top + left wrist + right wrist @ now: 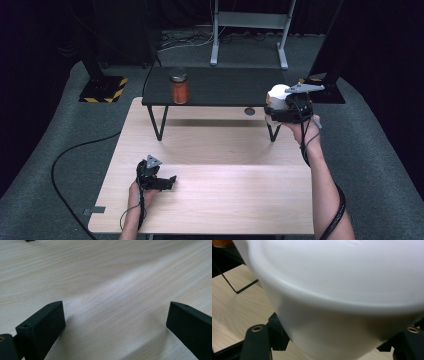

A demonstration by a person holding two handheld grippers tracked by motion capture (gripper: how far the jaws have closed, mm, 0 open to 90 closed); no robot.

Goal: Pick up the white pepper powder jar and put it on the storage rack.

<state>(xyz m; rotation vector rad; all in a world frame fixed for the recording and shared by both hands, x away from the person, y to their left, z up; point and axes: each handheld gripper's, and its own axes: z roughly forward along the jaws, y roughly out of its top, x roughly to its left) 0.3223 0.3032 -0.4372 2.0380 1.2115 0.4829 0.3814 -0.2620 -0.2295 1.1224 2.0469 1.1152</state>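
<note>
My right gripper (pixel 274 107) is shut on a white lidded tub (pixel 278 93), held in the air at the right end of the low black shelf (pixel 225 86). In the right gripper view the tub (pixel 342 290) looms close, with a black jaw on each side of its lower wall. A jar with a dark lid and orange contents (pixel 179 86) stands upright on the left part of that shelf. Near the front left of the light wooden table (pixel 235 200), my left gripper (pixel 170 181) rests open. Its two jaws stand wide apart over bare wood (pixel 115 297) with nothing between them.
The black shelf stands on thin wire legs (pixel 159 122) across the far part of the table. A small round mark (pixel 249 111) lies under its right half. Beyond the table are grey carpet, a metal stand (pixel 248 30) and black posts with striped bases (pixel 104 89).
</note>
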